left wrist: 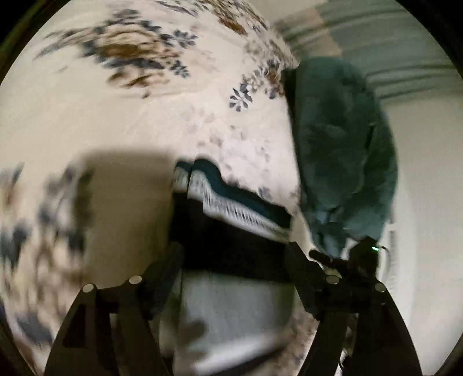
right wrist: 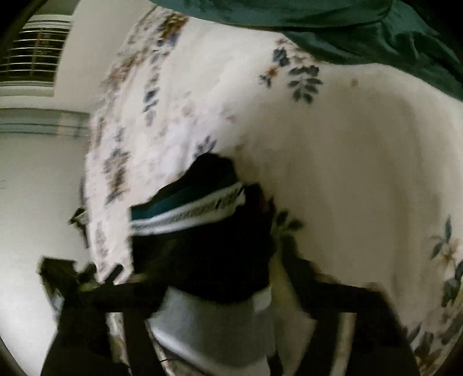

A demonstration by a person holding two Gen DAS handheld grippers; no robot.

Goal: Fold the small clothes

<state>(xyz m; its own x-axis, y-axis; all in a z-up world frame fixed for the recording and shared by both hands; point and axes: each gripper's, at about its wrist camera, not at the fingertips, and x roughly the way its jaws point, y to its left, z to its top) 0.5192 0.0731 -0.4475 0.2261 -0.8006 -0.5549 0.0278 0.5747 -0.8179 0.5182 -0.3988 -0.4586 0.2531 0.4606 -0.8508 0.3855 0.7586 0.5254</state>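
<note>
A small black garment with a white patterned waistband and teal lining (left wrist: pixel 231 219) lies on the floral bedsheet (left wrist: pixel 130 121), over a grey-white cloth (left wrist: pixel 231 312). My left gripper (left wrist: pixel 234 254) is open, its fingers on either side of the garment's black part. In the right wrist view the same garment (right wrist: pixel 202 231) sits between the blurred fingers of my right gripper (right wrist: pixel 220 283), which look spread wide; the garment hides the tips. A crumpled teal garment (left wrist: pixel 344 150) lies to the right on the bed, and shows at the top of the right wrist view (right wrist: pixel 347 26).
The bed edge runs close by; beyond it are a pale floor (right wrist: pixel 37 185), a white wall and a window with blinds (right wrist: pixel 31 57). The other gripper's body (left wrist: pixel 361 254) sits just right of my left fingers.
</note>
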